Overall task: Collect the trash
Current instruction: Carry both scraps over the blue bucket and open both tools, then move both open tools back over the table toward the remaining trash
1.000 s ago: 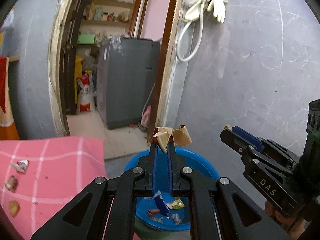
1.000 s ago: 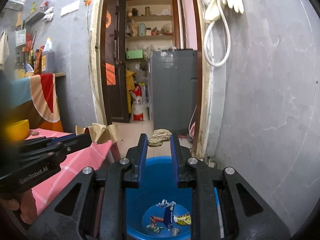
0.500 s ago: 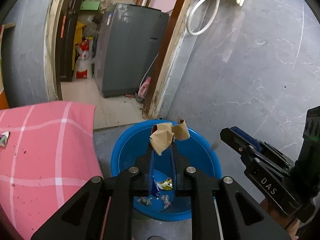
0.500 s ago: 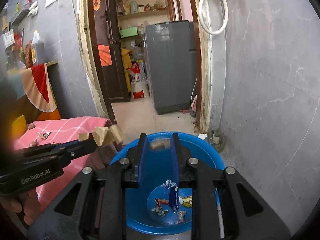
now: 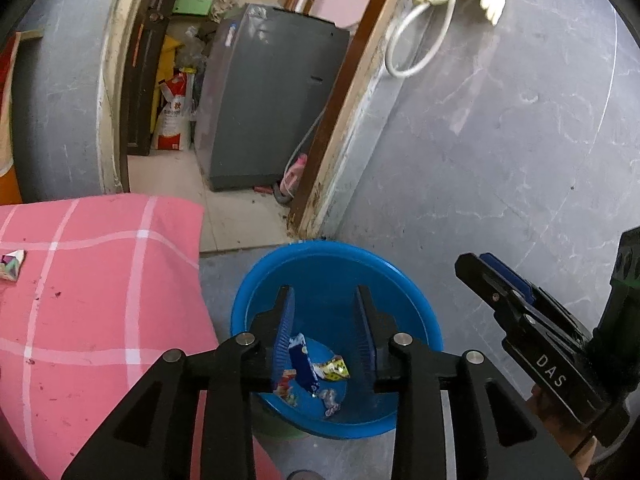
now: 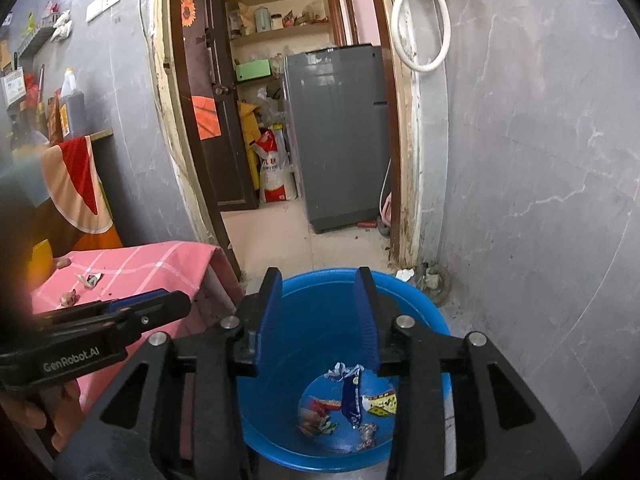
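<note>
A blue bucket (image 5: 416,312) stands on the floor by the wall, with several wrappers (image 5: 308,368) at its bottom; it also shows in the right wrist view (image 6: 424,312) with the wrappers (image 6: 352,400). My left gripper (image 5: 325,300) is open and empty above the bucket. My right gripper (image 6: 317,280) is open and empty above it too. It shows from the side in the left wrist view (image 5: 476,260). The left gripper shows in the right wrist view (image 6: 176,300). A small wrapper (image 5: 11,264) lies on the pink checked cloth (image 5: 100,280). More scraps (image 6: 88,280) lie on the cloth (image 6: 152,264).
The grey marble wall (image 5: 500,140) is close on the right. A doorway with a wooden frame (image 5: 332,128) opens ahead onto a grey washing machine (image 5: 264,92) and a sack (image 5: 172,120). A white hose (image 6: 424,20) hangs on the wall.
Both grippers opened over the bucket. The brown crumpled paper left my left gripper and the small scrap left my right gripper. Both views tilted further down.
</note>
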The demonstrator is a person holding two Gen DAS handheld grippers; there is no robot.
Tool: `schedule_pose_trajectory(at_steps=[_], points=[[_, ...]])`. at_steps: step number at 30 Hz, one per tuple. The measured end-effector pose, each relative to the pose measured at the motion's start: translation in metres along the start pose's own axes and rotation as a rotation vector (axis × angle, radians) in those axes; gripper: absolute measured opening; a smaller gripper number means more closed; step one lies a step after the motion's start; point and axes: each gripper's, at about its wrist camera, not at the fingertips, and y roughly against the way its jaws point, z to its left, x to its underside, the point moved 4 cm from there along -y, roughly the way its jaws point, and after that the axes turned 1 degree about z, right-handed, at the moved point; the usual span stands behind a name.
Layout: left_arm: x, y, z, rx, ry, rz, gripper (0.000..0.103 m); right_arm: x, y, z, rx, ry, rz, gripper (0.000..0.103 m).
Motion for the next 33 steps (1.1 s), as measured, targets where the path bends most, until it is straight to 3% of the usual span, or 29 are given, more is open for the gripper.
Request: schedule_pose_trajectory(at_steps=[3, 11, 15, 19, 23, 33], points=[[-0.004, 0.017, 0.007, -0.04, 0.006, -0.074, 0.041, -0.005, 0.007, 0.005, 0.007, 0.016, -0.042, 0.059], [-0.01, 0.073, 0.02, -0.16, -0.032, -0.26, 0.061, -0.018, 0.031, 0.026, -0.006, 0.041, -0.181, 0.081], [-0.009, 0.1, 0.031, -0.222, -0.028, -0.336, 0.087, -0.022, 0.04, 0.041, -0.024, 0.049, -0.242, 0.092], [-0.006, 0.124, 0.048, -0.263, -0.008, -0.382, 0.087, -0.025, 0.05, 0.057, -0.052, 0.054, -0.294, 0.101], [0.0, 0.148, 0.066, -0.319, 0.01, -0.433, 0.101, -0.028, 0.057, 0.072, -0.092, 0.059, -0.342, 0.103], [0.009, 0.195, 0.096, -0.417, 0.018, -0.505, 0.101, -0.025, 0.069, 0.123, -0.181, 0.125, -0.413, 0.103]])
